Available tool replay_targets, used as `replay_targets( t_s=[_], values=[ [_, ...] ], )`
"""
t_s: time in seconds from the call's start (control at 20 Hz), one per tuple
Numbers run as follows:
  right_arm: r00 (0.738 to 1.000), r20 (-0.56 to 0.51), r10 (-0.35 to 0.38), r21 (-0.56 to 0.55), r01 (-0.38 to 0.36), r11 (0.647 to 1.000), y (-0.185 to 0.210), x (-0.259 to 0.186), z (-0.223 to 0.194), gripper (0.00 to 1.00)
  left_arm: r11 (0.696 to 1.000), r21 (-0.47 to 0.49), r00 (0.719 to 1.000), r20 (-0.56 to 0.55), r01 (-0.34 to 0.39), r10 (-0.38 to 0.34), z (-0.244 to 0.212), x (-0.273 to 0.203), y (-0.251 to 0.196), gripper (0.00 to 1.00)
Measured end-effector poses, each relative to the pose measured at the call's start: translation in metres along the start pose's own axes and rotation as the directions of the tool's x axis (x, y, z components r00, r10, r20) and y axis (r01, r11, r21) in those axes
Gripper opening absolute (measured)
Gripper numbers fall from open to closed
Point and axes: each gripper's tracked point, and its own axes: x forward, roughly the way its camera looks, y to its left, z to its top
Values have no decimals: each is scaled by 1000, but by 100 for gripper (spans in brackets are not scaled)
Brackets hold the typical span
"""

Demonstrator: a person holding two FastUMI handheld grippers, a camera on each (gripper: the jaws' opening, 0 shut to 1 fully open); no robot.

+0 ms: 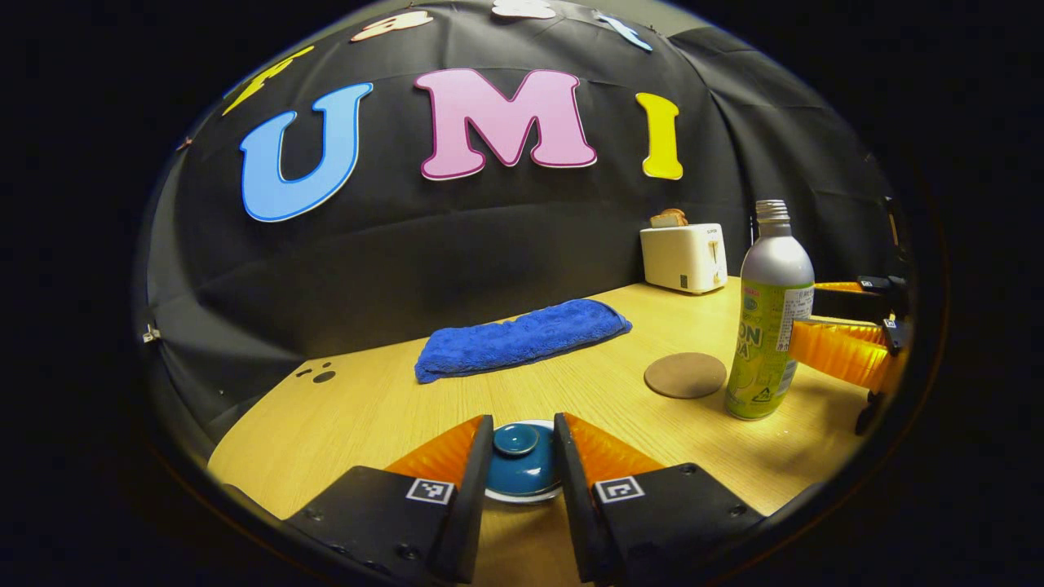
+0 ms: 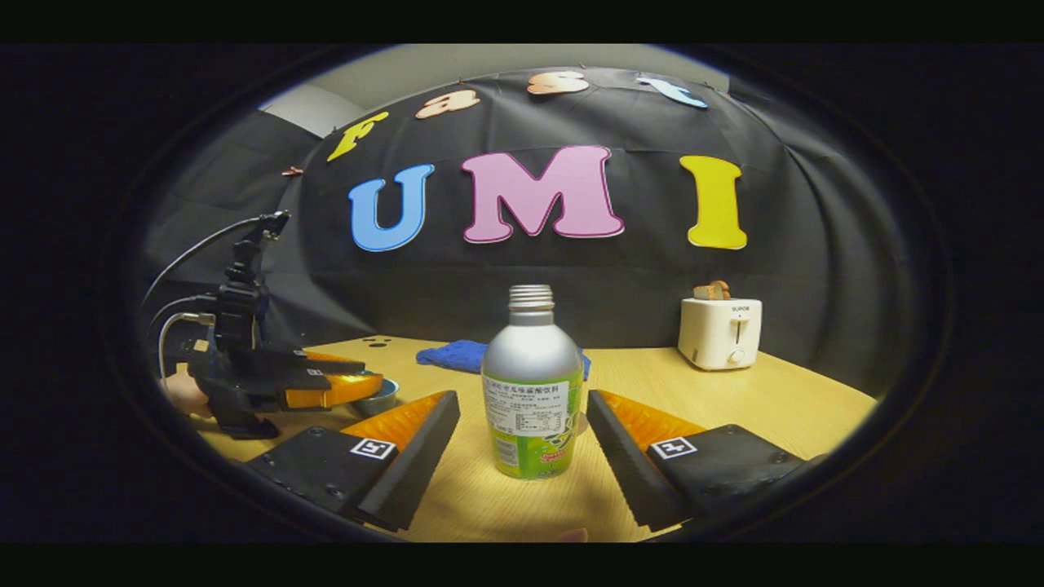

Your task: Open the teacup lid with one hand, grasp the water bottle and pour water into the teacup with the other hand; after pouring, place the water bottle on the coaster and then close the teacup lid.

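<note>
1. In the left gripper view, the left hand-held gripper point(image 1: 523, 444) hung low over the pale wooden worktop point(image 1: 367, 416), its two fingers apart on either side of the dark blue ceramic teacup lid point(image 1: 519, 461); whether they touched the lid could not be told.
2. The lid, with its round knob, sat on the teacup, closed.
3. To the right stood the silver aluminium water bottle with a green label point(image 1: 770, 314), upright and uncapped, and just beside it to the left lay the round brown coaster point(image 1: 685, 374).
4. In the right gripper view, the right hand-held gripper point(image 2: 522, 428) had its fingers spread wide, one on each side of the water bottle, with clear gaps between them and the bottle.
5. Behind the coaster lay a folded blue towel point(image 1: 522, 336), and a white toaster holding a slice of bread point(image 1: 685, 254) stood at the far edge near the black cloth wall.
</note>
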Motion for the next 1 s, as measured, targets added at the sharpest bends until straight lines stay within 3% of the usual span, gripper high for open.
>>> replay_targets(
  t_s=[0.25,0.65,1.0],
  values=[
    [1000,0,0,0,0,1000,0,0,0,98,1000,-11,1000,22,-9,9,2,-2,3,34],
    [1000,-1,-25,0,25,1000,-5,3,-2,97,989,-144,981,187,-28,55,19,-28,18,29],
    [999,-7,-53,0,53,999,-6,18,-2,96,939,-340,954,260,-51,146,29,-60,57,29]
  ],
)
